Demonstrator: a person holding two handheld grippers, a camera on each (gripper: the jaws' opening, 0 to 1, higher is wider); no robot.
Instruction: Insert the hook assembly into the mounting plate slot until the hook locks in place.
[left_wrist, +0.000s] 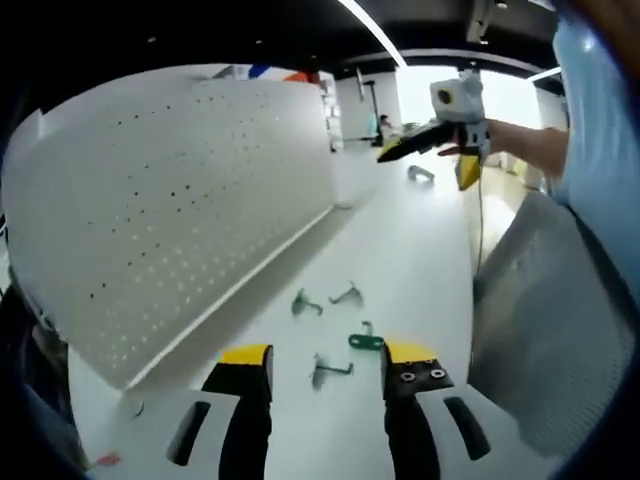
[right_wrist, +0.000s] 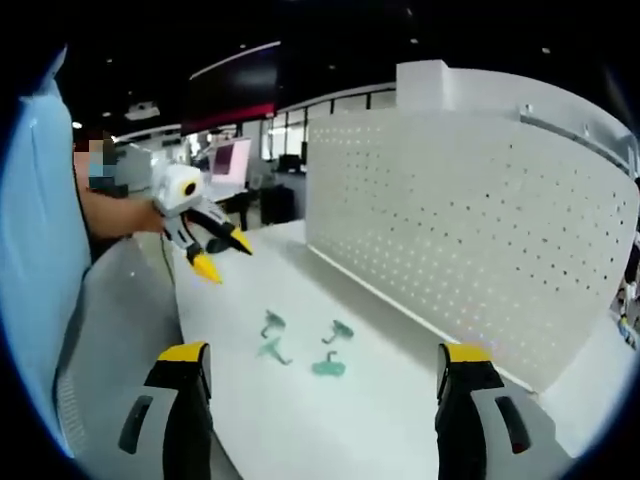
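Observation:
The white pegboard mounting plate stands upright along one side of the white table. Loose on the table lie three grey hooks and a small green piece. The right gripper view shows the same hooks. My left gripper hovers just short of them, open and holding nothing. My right gripper is open wide and empty, held in the air at the table's other end.
Another grey hook lies at the table's far end. A grey perforated panel borders the table opposite the pegboard. A person in a light blue shirt stands beside it. Office space lies beyond.

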